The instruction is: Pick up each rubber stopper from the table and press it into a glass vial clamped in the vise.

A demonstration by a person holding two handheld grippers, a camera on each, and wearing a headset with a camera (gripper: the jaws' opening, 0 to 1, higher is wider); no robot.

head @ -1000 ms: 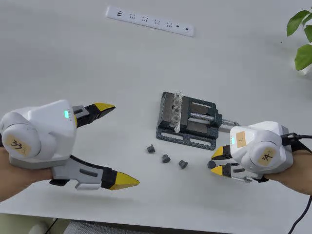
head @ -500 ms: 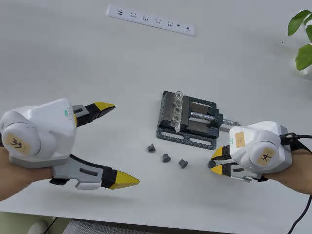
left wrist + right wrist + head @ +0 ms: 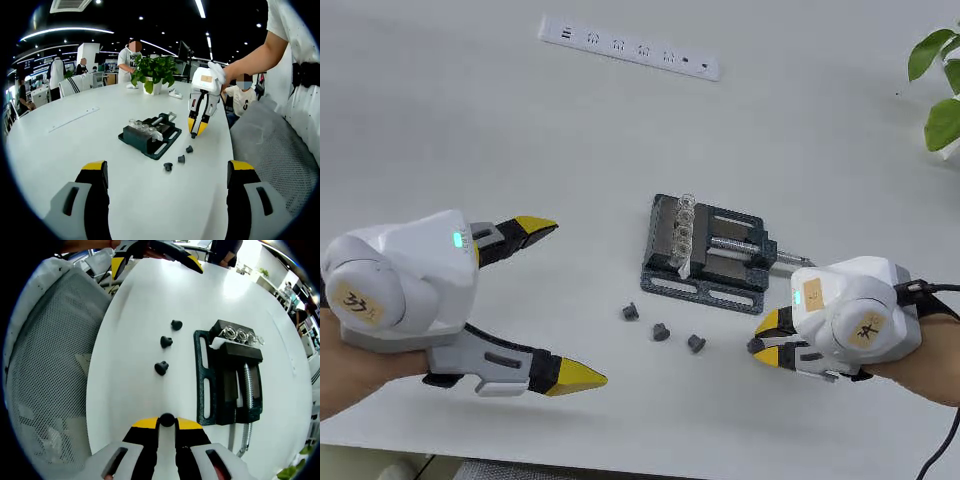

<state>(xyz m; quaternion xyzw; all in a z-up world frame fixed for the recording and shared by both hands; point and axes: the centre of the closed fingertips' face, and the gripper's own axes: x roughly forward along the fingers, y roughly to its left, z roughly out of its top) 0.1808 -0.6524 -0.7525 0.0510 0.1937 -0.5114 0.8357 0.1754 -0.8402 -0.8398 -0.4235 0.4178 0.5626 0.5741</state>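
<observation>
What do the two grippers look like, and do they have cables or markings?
Both the left gripper and the right gripper have rounded white bodies, grey-black jaws with pointed yellow tips, a small green light and a tan sticker with handwritten marks. A black cable leaves the right one.

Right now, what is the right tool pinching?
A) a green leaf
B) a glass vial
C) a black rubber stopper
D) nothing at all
C: in the right gripper view a small black rubber stopper sits between the yellow tips of the right tool, while the vials stand clamped in the vise.
</observation>
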